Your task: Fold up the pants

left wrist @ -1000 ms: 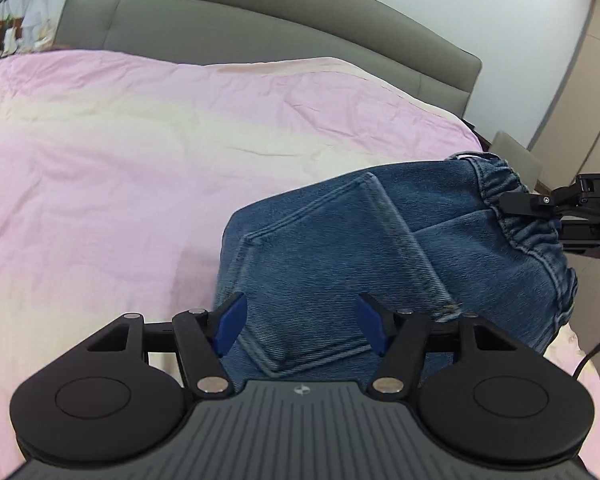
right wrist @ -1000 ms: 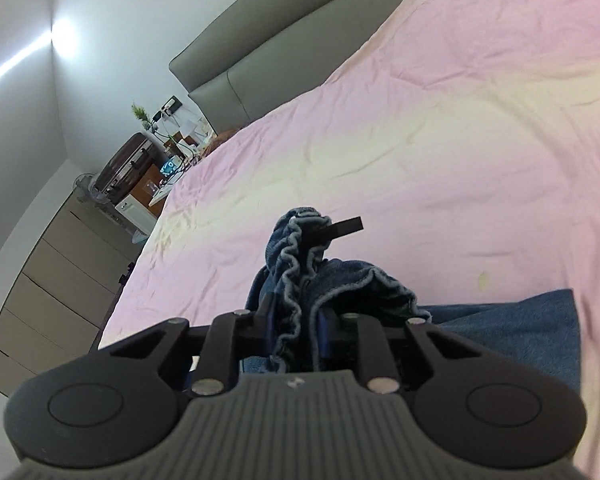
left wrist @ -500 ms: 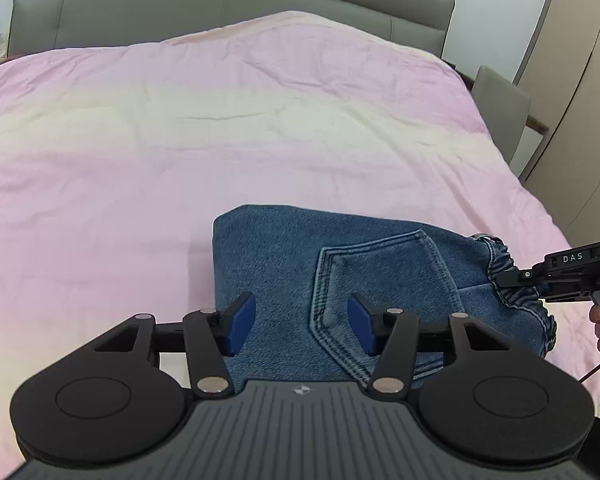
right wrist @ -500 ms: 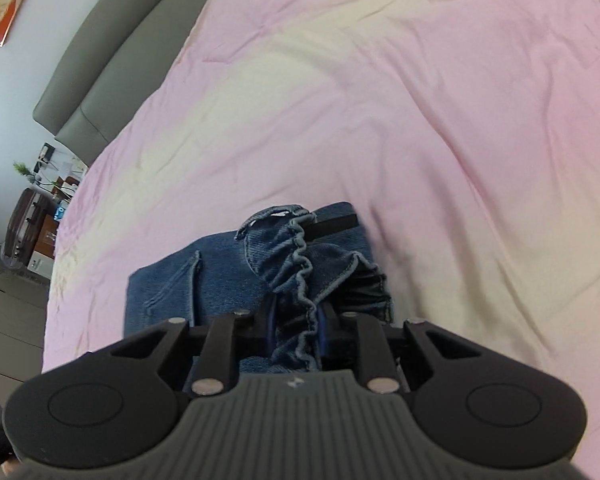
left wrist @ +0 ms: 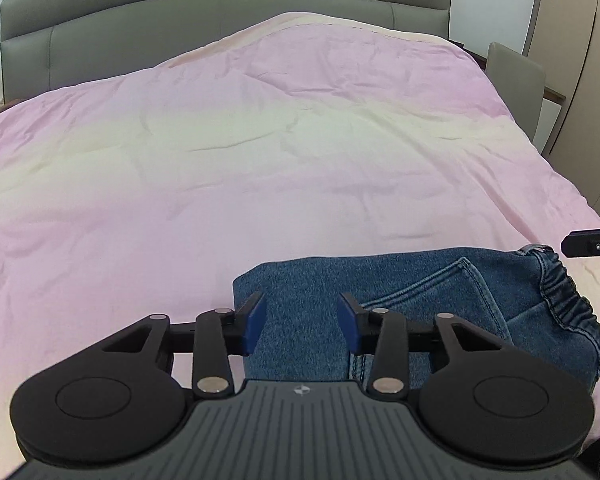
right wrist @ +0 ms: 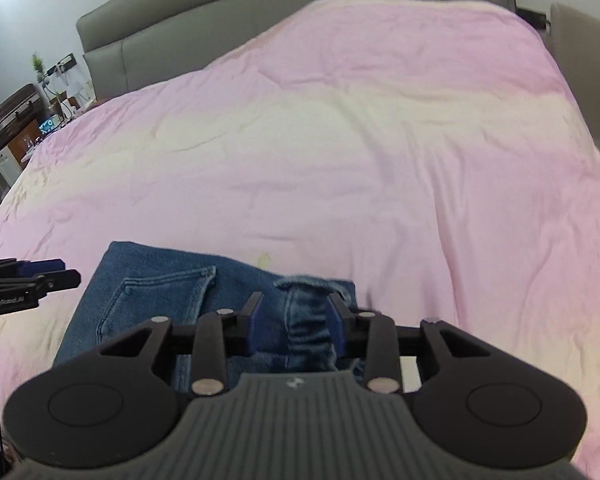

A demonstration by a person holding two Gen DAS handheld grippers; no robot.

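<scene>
The blue denim pants (left wrist: 400, 296) lie folded into a compact rectangle on the pink bedspread (left wrist: 260, 160), back pocket up and elastic waistband (left wrist: 568, 296) to the right. My left gripper (left wrist: 302, 316) is open and empty just above the fold's left part. In the right wrist view the pants (right wrist: 160, 300) lie flat, and my right gripper (right wrist: 294, 318) is open with the bunched waistband (right wrist: 306, 312) lying loose between its fingers. The left gripper (right wrist: 40, 276) shows at that view's left edge; the right gripper's fingers (left wrist: 592, 242) show at the left view's right edge.
A grey padded headboard (left wrist: 220, 20) runs along the far side of the bed. A wardrobe (left wrist: 580, 80) and a grey chair (left wrist: 516, 76) stand to the right. A bedside cabinet with clutter (right wrist: 28, 120) stands far left. The bed's right edge is near the pants.
My right gripper has opened and let go of the waistband, and the pants have come down flat on the bed. Both grippers have pulled back toward the near edge.
</scene>
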